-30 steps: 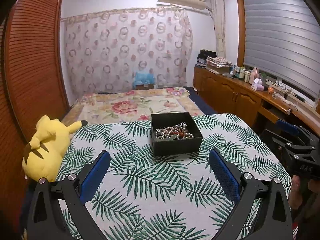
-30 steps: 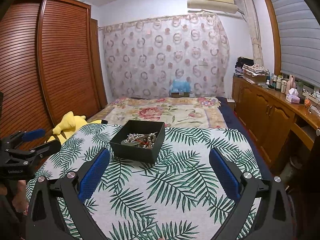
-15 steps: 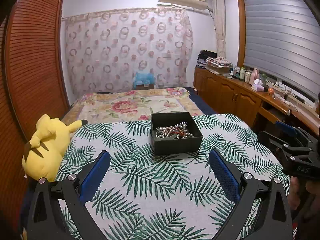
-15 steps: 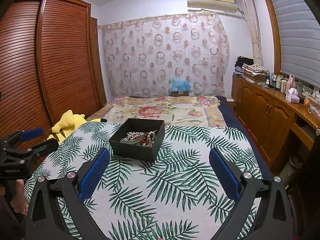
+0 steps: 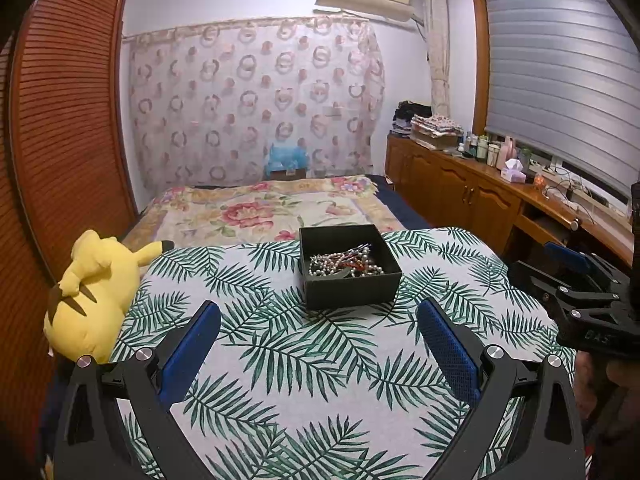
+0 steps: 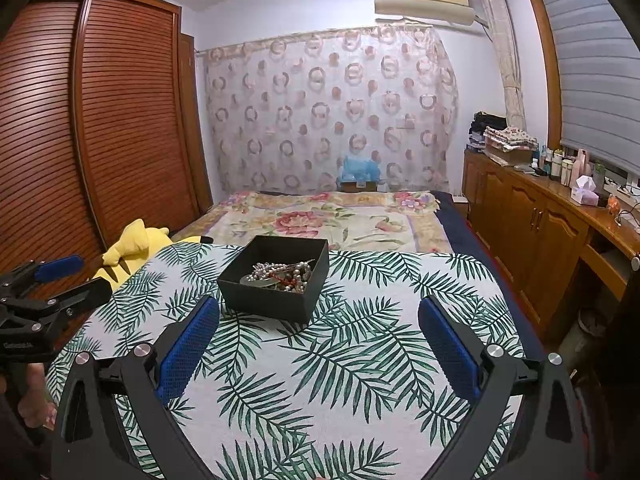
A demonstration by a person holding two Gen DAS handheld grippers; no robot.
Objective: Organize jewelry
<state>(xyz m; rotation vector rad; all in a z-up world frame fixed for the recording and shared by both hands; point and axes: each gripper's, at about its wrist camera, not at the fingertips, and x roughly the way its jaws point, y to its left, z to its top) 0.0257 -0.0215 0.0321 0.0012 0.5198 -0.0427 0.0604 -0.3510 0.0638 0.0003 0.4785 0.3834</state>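
A black open box [image 5: 349,268] [image 6: 276,280] stands on the palm-leaf tablecloth [image 5: 320,360] [image 6: 352,360]. Inside lies a tangle of jewelry [image 5: 344,266] [image 6: 282,274]: pearl strands, red beads and a metal piece. My left gripper [image 5: 318,330] hovers open over the cloth, just short of the box, with nothing between its blue pads. My right gripper [image 6: 318,330] is open too and empty; the box sits ahead and left of it. Each gripper shows at the edge of the other's view: the right gripper [image 5: 576,276] and the left gripper [image 6: 52,280].
A yellow plush toy [image 5: 96,292] [image 6: 136,244] lies at the table's left edge. Behind the table is a bed with a floral cover [image 5: 264,212]. A wooden wardrobe [image 6: 100,120] lines the left wall, a wooden cabinet with bottles [image 6: 560,216] the right.
Both grippers have edged slightly toward the box and the right one has drifted a little; both stay open and empty. The box and jewelry have not moved.
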